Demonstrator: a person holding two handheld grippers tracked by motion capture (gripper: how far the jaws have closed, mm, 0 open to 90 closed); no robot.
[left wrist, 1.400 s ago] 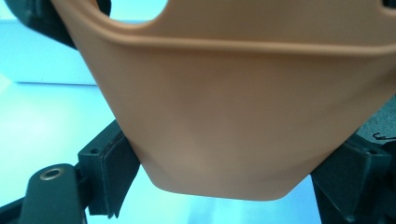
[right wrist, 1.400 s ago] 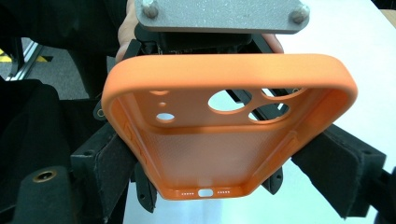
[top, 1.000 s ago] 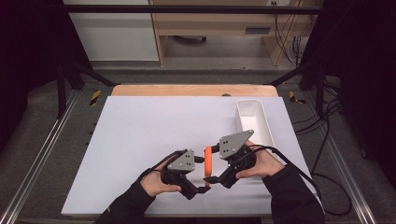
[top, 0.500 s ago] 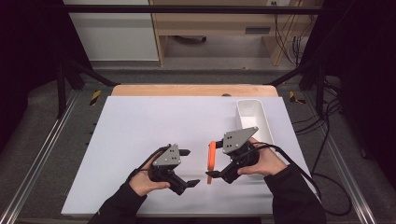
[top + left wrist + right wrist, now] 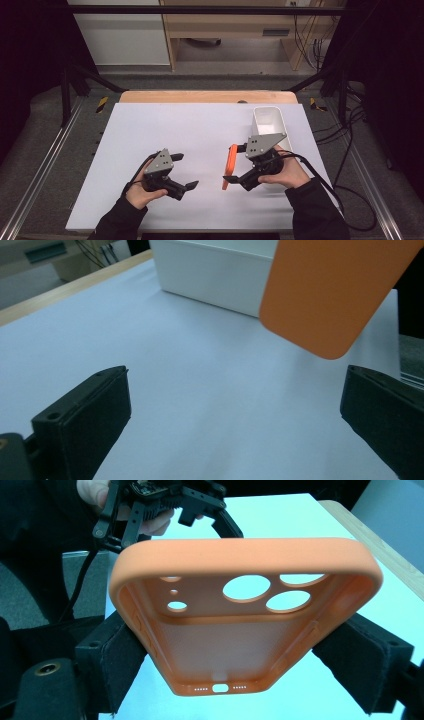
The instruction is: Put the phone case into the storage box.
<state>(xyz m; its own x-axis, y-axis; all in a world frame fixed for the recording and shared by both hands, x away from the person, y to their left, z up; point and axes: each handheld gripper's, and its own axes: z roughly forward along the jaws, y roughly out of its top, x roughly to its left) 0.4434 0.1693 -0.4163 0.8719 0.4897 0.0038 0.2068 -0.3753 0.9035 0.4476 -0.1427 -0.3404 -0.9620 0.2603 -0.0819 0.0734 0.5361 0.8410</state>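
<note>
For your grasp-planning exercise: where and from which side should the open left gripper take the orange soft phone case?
Take the orange soft phone case at its free end, across the long side walls, approaching from the left gripper side; the right gripper already clamps the port end.

Your right claw point(image 5: 230, 164) grips the orange phone case point(image 5: 229, 166) on edge, lifted off the white worktop point(image 5: 185, 125), just near of the white bin point(image 5: 269, 121). Your left claw point(image 5: 185, 171) sits well apart to the left, jaws spread with nothing between them.
</note>
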